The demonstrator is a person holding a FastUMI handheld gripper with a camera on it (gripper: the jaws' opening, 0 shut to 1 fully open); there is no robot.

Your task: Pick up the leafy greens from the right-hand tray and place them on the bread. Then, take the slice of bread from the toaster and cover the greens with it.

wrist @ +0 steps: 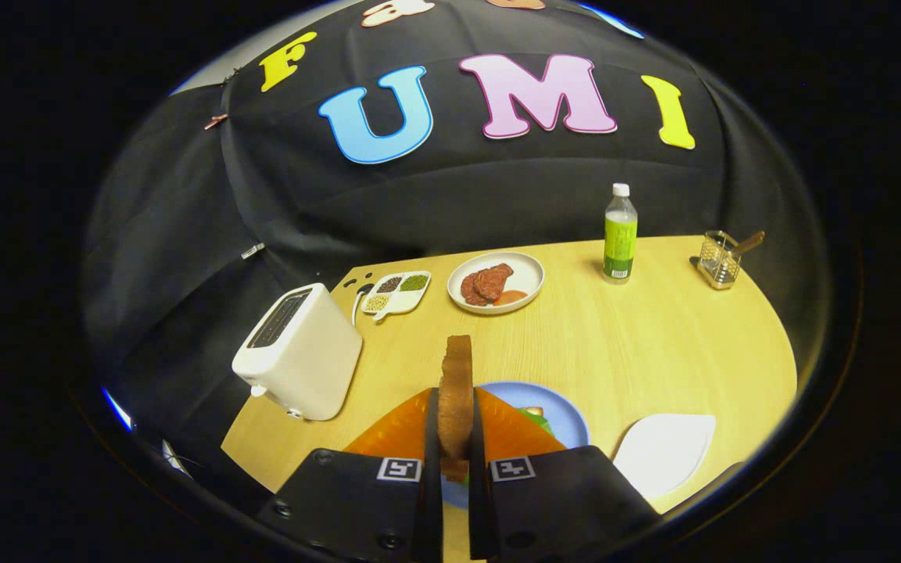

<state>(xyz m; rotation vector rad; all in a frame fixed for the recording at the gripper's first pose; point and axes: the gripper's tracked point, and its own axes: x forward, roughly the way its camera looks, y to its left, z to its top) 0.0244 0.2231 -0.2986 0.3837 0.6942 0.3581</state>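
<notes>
Holding the slice of bread (456,395) on edge, my gripper (455,438) has its two black fingers (431,446) drawn in narrow, one pressed on each broad face of the slice. The bread stands upright, long axis running up and away from the fingertips, its brown crusted edge turned toward the camera and its rounded top rising above the fingers. The surface looks toasted and slightly rough.

Just below and beyond the fingers I see a round blue plate (556,407) on the pale wood-grain table (654,336). A glossy orange ridged piece lies across it on both sides of the fingers, and a bit of leafy greens (536,418) shows on the plate just right of the right finger. I cannot tell what lies under the greens. A white tray (665,453) with a pointed, leaf-like outline sits on the table right of the plate, apart from it.

Left of the fingers stands the white toaster (298,352), boxy with rounded corners, its dark slot on top. Farther back are a small white divided dish (396,293) of grains, a white plate of meat (496,283), a clear bottle (620,232) with a green label and white cap, and a wire basket (720,259) with a wooden handle.
</notes>
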